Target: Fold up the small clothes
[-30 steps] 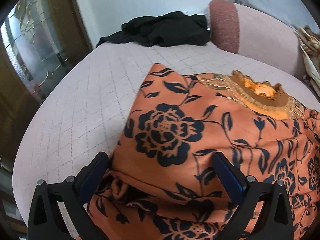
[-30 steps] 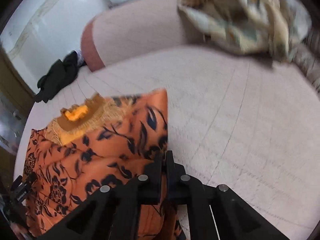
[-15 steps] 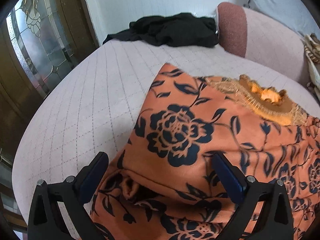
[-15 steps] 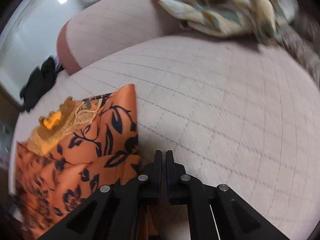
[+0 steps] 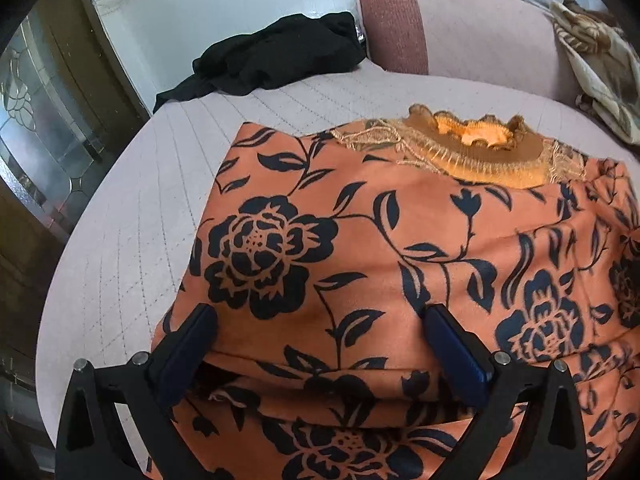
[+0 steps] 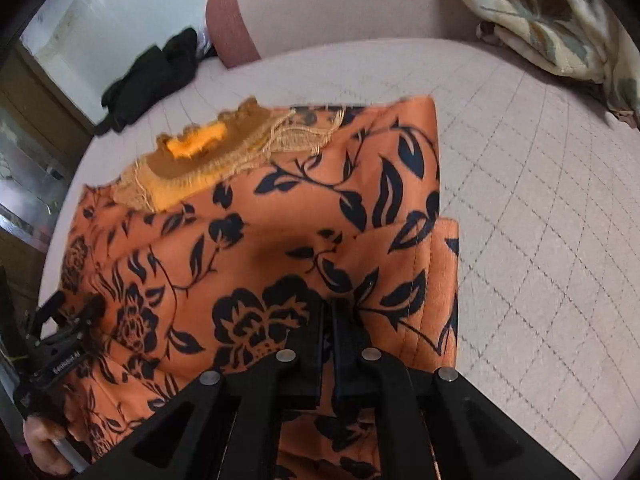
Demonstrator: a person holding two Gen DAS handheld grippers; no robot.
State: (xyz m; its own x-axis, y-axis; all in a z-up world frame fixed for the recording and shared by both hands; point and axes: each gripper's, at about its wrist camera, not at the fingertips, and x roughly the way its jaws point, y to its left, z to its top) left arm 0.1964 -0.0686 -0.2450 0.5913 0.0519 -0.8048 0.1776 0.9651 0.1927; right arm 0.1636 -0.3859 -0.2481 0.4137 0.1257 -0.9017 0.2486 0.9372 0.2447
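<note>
The orange floral garment point(image 5: 400, 248) lies on the quilted sofa seat point(image 5: 132, 216), neckline at twelve o'clock, while the left gripper point(image 5: 320, 320) stands wide over a folded layer and the right gripper point(image 6: 328, 312), pinched nearly closed, seemingly holds cloth to carry the fold.

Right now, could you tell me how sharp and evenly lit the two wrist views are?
Left wrist view: sharp, daylight even, fisheye bending the bed edge, dark corner vignette. Right wrist view: slight motion blur on the black garment and the orange floral garment, with a soft shadow on the cloth ahead of the right gripper.
</note>
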